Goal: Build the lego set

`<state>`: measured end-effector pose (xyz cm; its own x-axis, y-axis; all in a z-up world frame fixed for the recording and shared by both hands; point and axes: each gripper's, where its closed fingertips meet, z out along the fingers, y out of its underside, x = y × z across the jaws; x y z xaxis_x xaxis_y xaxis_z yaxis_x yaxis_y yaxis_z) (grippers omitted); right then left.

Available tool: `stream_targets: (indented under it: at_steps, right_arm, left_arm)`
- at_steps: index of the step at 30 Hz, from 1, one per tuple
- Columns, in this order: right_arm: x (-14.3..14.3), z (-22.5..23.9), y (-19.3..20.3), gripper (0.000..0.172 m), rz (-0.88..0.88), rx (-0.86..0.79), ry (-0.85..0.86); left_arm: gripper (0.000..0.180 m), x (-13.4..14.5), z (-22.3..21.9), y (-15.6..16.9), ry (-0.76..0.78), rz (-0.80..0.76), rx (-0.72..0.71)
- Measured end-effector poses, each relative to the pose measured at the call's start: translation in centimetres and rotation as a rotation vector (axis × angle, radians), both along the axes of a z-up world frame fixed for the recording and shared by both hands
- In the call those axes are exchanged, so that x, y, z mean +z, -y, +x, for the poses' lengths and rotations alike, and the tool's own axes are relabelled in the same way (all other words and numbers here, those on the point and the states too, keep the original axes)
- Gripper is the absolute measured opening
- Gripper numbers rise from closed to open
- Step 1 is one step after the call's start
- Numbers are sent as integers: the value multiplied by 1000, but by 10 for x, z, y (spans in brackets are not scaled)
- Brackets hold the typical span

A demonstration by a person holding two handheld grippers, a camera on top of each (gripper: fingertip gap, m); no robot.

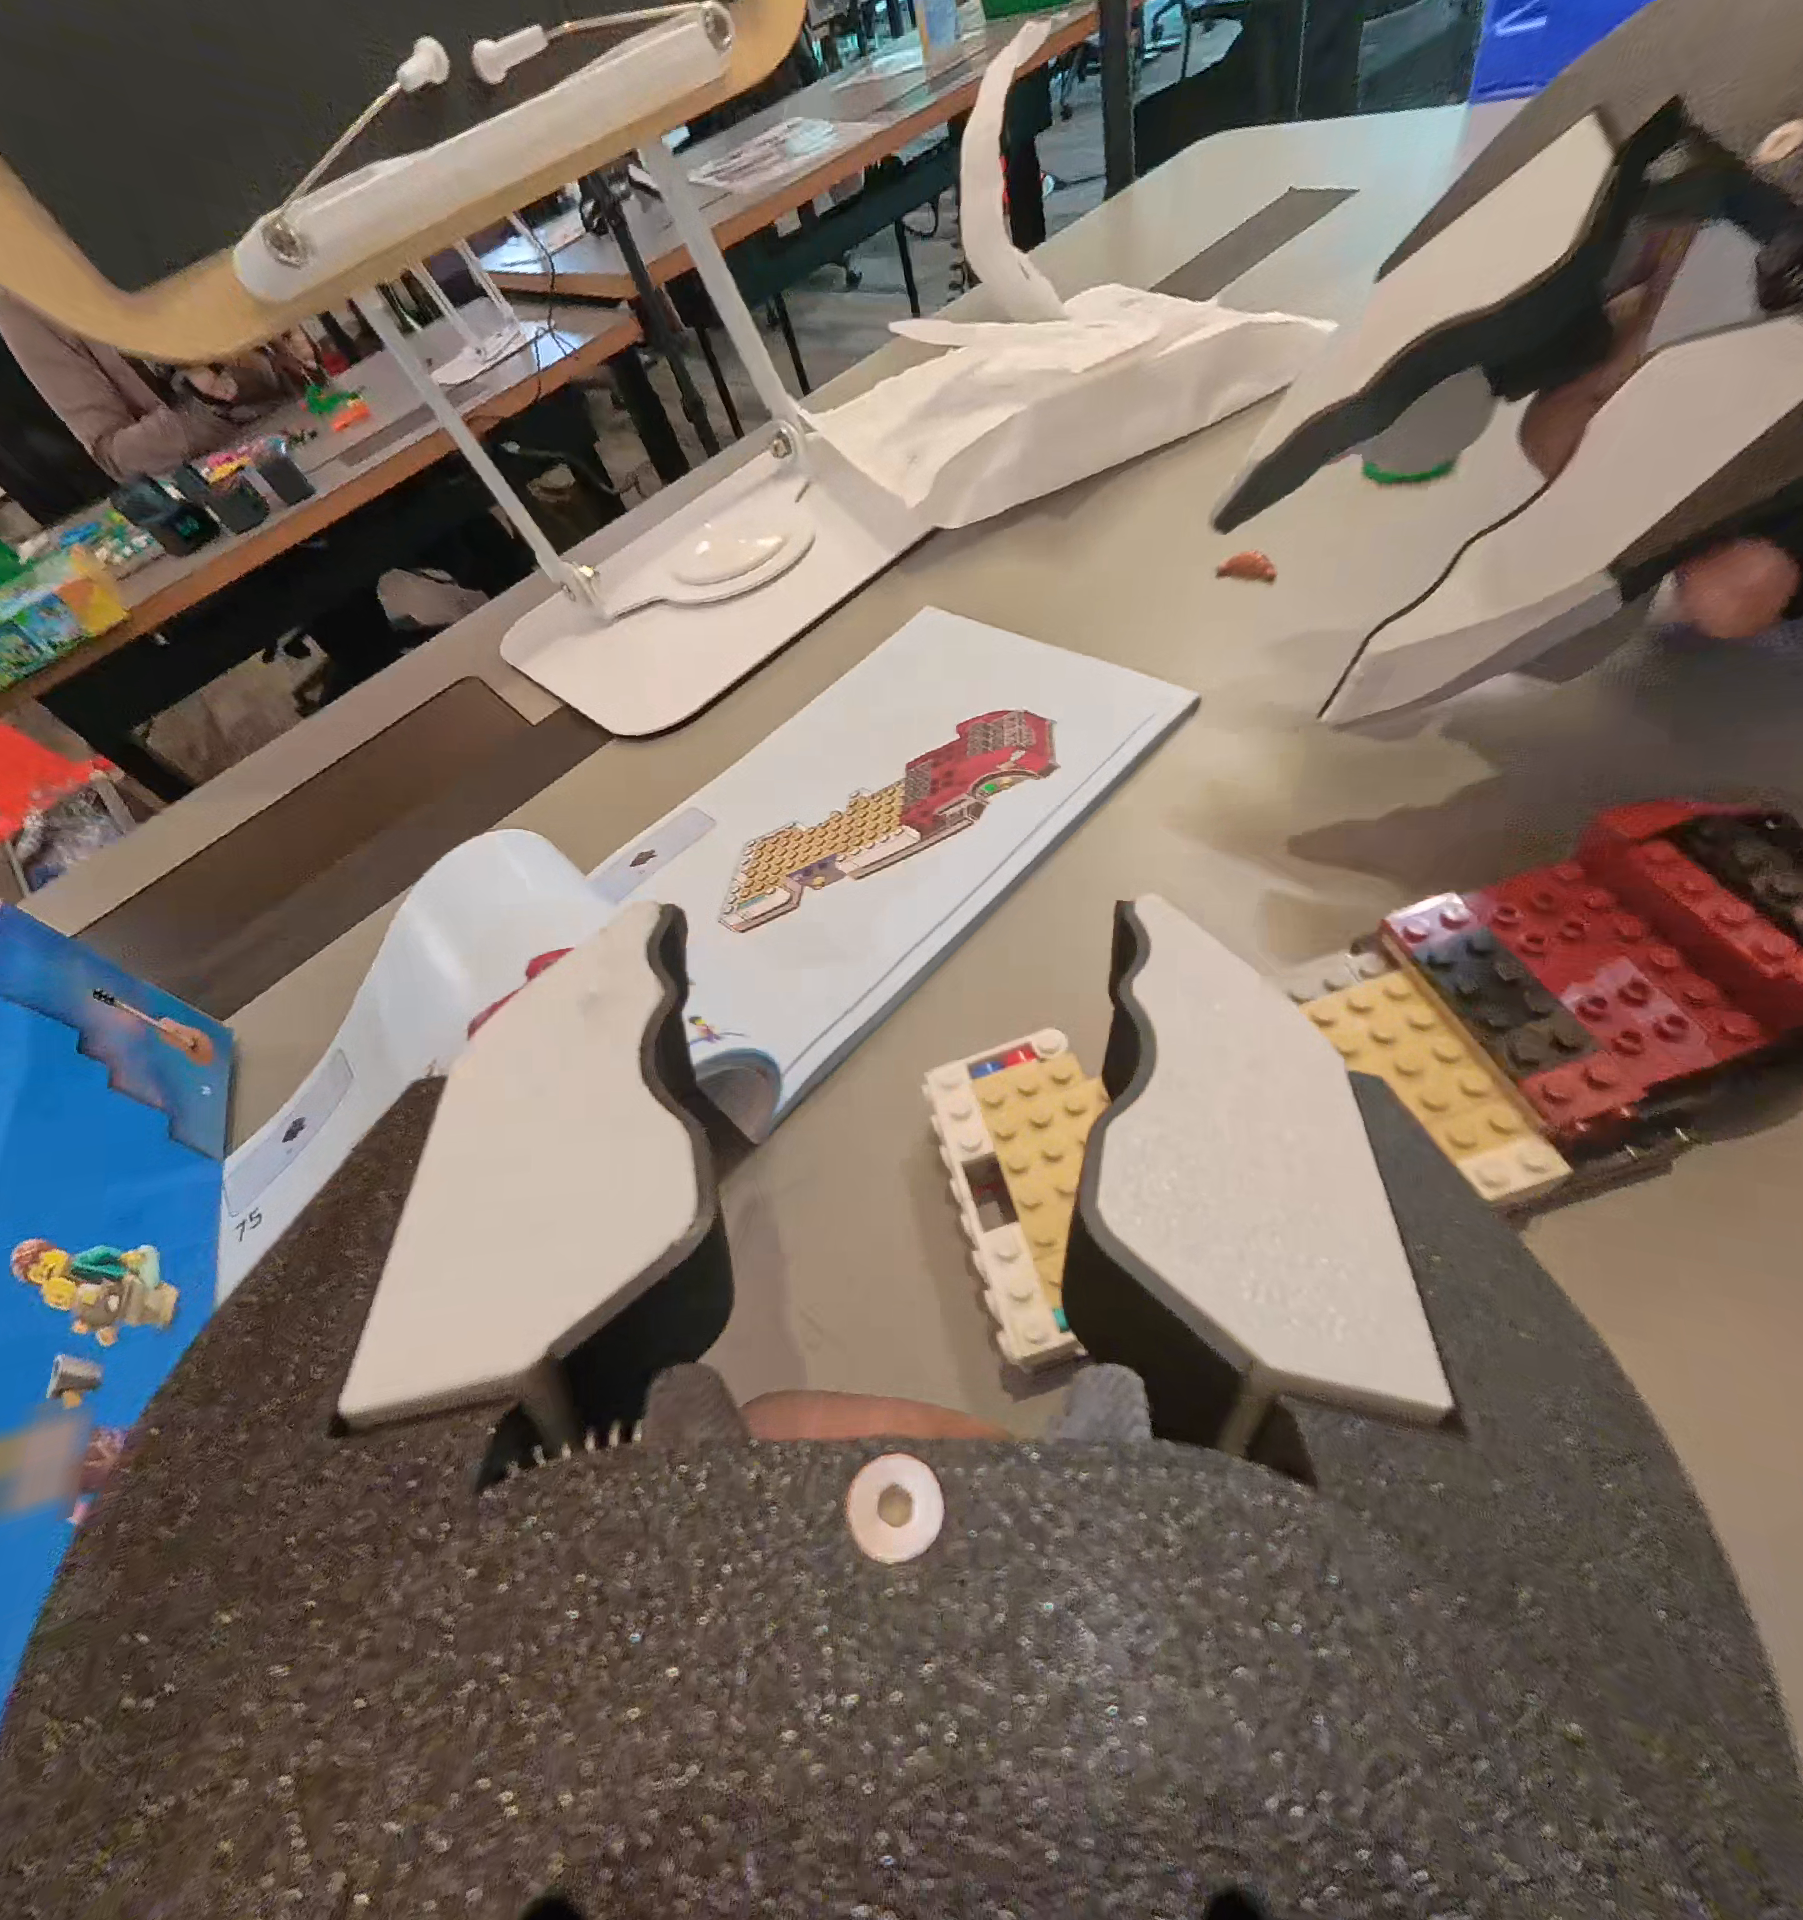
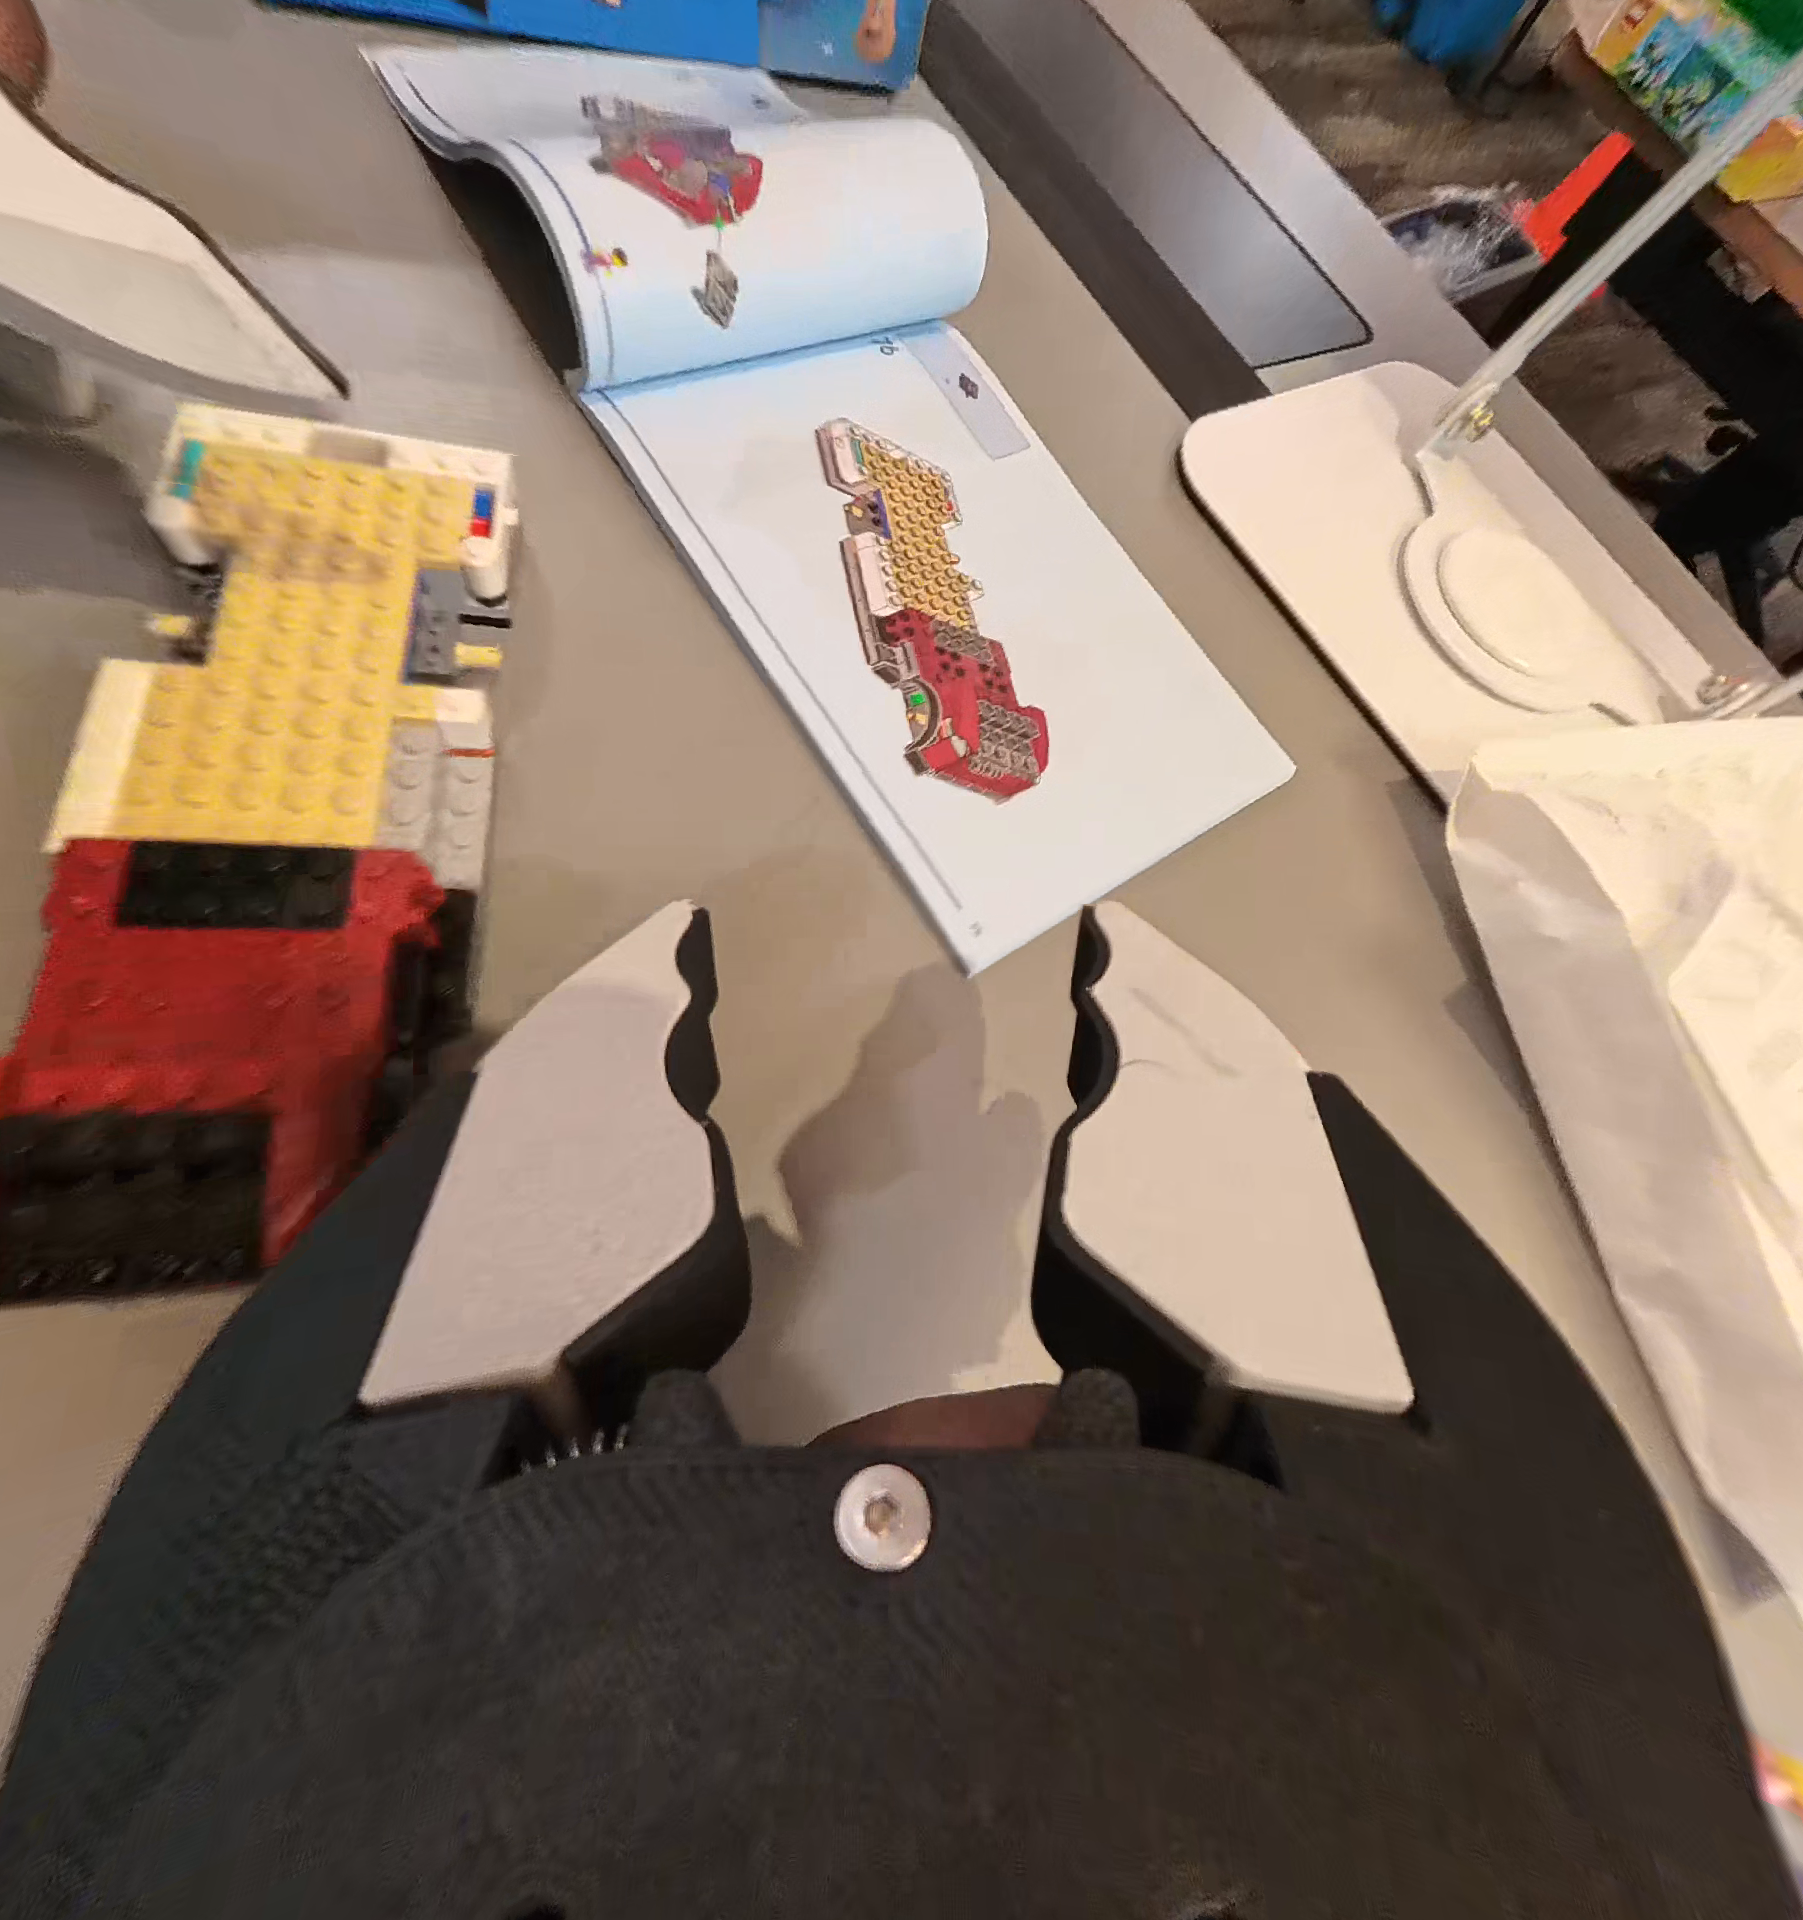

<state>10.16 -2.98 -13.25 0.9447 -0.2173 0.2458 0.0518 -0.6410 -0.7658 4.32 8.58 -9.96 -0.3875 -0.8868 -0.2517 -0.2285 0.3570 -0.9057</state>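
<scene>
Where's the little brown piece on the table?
In the left wrist view, the small brown piece lies alone on the grey table, between the white paper bag and right gripper.

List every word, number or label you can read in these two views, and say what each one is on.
Open instruction booklet: small printed numbers at the page corners; I do not copy writing out.
Blue box: pictures, with its print blurred over.
Coloured boxes on the far table: too small to read.

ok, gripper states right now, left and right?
Left gripper: open, holding nothing, over the table beside the brick model.
Right gripper: open, holding nothing, near the booklet corner.
</scene>
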Motion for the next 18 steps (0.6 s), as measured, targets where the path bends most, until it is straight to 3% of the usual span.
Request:
stream_targets:
  at_steps: [8,12,18]
  right_arm:
    - [-20,55,-51,70,-249,90,-208]
    - [-23,79,-70,74,-267,117,-229]
    - [-28,94,-86,73,-258,160,-264]
  left_arm:
    - [99,0,34,0,-288,-69,-144]
    - [98,11,59,-11,-195,-146,-113]
    - [92,27,41,-13,-64,-284,-131]
